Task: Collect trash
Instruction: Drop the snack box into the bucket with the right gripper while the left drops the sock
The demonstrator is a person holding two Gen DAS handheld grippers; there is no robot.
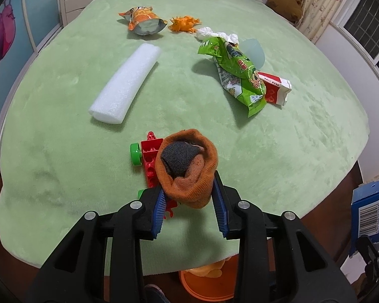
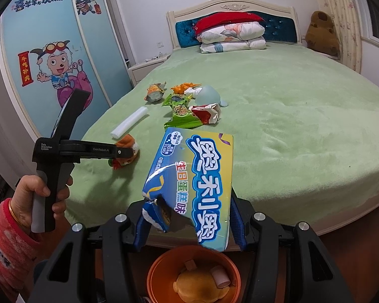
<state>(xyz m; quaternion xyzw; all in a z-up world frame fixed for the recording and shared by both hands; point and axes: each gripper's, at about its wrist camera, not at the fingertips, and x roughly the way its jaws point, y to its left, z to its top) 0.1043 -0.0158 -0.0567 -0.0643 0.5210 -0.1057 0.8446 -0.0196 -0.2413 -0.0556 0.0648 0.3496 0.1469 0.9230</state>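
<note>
My left gripper [image 1: 189, 192] is shut on a rolled orange sock [image 1: 188, 166] and holds it over a red toy car [image 1: 149, 159] near the bed's front edge; it also shows in the right wrist view [image 2: 125, 151]. My right gripper [image 2: 189, 217] is shut on a torn blue snack box [image 2: 197, 181] above an orange bin [image 2: 193, 275] on the floor. On the green bedspread [image 1: 303, 151] lie a white foam roll [image 1: 126, 83], a green snack bag [image 1: 237, 75], a red-white wrapper [image 1: 276, 88], an orange chip bag [image 1: 144, 20] and crumpled tissue [image 1: 214, 34].
An orange toy crab [image 1: 185, 24] and a pale blue cup [image 1: 254, 50] lie among the trash. The bin holds yellow peel and small scraps. Folded pillows [image 2: 232, 38] and a brown plush [image 2: 321, 31] sit at the headboard. A wardrobe [image 2: 50, 63] stands left.
</note>
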